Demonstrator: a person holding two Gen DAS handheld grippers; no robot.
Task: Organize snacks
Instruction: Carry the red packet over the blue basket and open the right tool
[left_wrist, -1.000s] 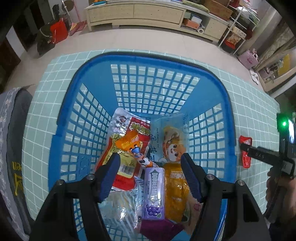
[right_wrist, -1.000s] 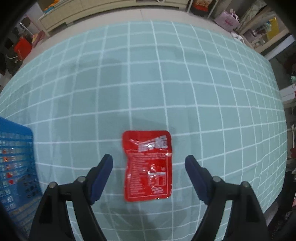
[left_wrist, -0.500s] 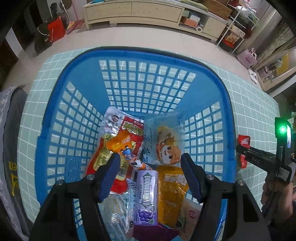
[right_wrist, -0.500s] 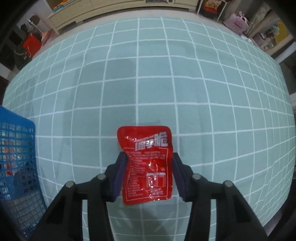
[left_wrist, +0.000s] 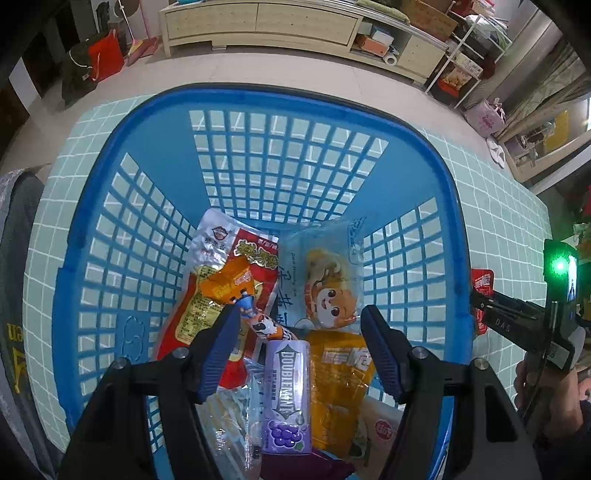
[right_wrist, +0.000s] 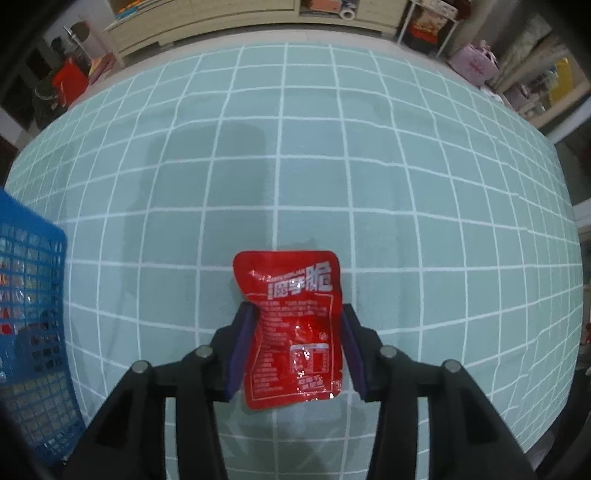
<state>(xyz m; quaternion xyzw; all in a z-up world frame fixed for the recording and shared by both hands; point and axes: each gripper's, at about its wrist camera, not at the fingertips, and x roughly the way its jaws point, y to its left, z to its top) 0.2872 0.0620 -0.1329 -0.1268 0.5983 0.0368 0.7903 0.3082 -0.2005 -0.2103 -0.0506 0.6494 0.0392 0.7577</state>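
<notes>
A blue plastic basket stands on the teal checked tablecloth and holds several snacks: a purple gum box, an orange pouch, a pale-blue cartoon packet and a red-and-silver packet. My left gripper is open and empty above them. My right gripper is shut on a red snack packet just over the cloth, right of the basket. The packet also shows in the left wrist view.
The tablecloth stretches out beyond the red packet. A cream low cabinet and shelves with boxes stand on the floor behind the table. A grey cushion lies at the table's left edge.
My right gripper closed from wide open onto the sides of the red packet and has lifted it slightly. My left gripper rose and drew back a little above the basket, still open.
</notes>
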